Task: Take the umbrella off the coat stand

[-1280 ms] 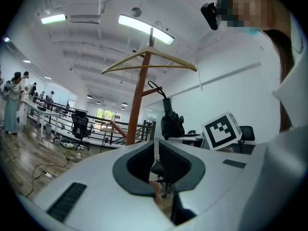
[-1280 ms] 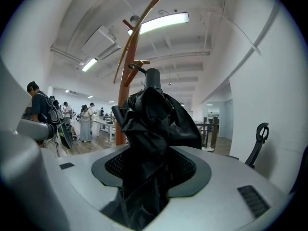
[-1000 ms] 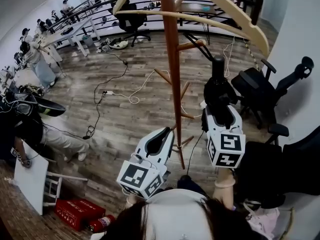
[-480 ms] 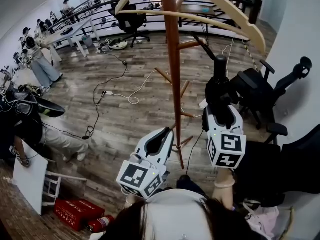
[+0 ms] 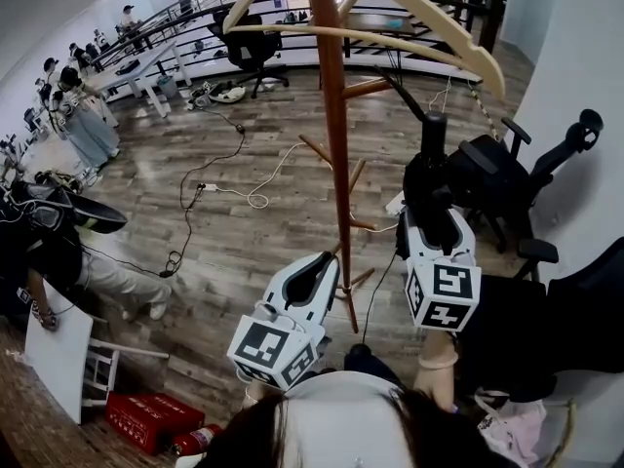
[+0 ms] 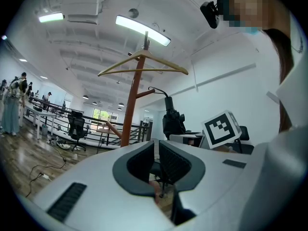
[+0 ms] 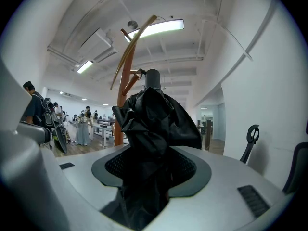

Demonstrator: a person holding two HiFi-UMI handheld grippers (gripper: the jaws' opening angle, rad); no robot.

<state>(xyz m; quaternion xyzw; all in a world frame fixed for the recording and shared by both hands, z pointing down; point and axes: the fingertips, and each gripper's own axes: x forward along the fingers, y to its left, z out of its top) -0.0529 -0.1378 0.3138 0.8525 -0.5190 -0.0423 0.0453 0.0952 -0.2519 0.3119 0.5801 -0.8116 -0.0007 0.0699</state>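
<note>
Holding the umbrella beside the coat stand

The right tool (image 5: pixel 426 213) is clamping its jaws on the bunched fabric of the folded black umbrella (image 7: pixel 149 119) and pointing roughly level, away from the person. The umbrella is standing upright just right of the coat stand (image 5: pixel 334 144) pole, its top just under a peg. The left tool (image 5: pixel 314 273) is pointing level toward the pole, jaws drawn together. The marker cube (image 5: pixel 441 295) on each tool is showing black-and-white square patterns.

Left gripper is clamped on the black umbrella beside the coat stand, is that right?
Wrong side: the right gripper is clamped on the black umbrella beside the coat stand, as the right gripper view shows.
</note>
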